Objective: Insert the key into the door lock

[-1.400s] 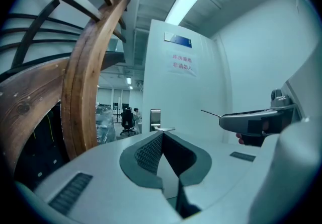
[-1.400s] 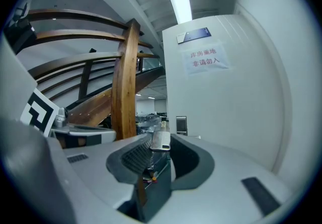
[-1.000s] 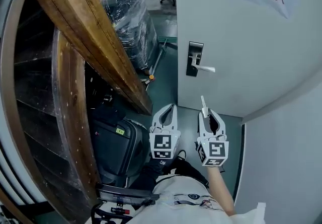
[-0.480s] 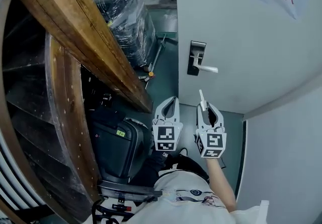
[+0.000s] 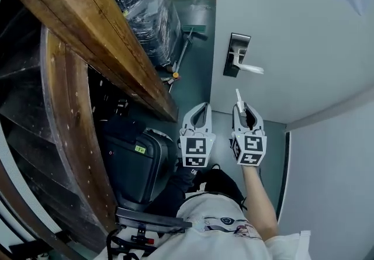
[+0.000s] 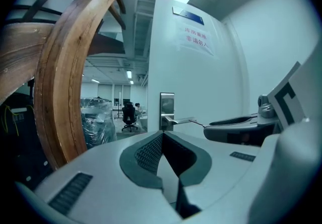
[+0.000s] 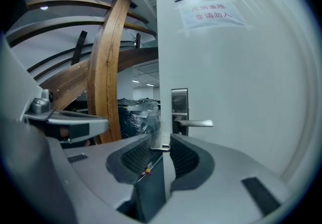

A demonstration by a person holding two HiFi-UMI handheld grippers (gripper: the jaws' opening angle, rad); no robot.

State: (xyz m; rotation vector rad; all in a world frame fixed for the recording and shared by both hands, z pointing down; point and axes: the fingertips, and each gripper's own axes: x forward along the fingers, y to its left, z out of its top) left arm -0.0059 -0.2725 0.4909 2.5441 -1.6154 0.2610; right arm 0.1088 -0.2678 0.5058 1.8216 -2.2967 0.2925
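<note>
The left gripper [image 5: 201,108] and right gripper [image 5: 245,109] have been carried nearer the door [image 5: 304,48]. They are held side by side at centre frame, the left closed and empty. One key [image 5: 238,99] is clamped in the right, below the one door lock [image 5: 236,54] and apart from it.

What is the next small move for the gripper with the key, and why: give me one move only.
Probably carry the right gripper forward and up toward the lock plate. Its jaws are shut on the key, whose tip points at the door but hangs short of the plate and, in the head view, below the lever handle. The keyhole cannot be made out, so close in before aiming.
</note>
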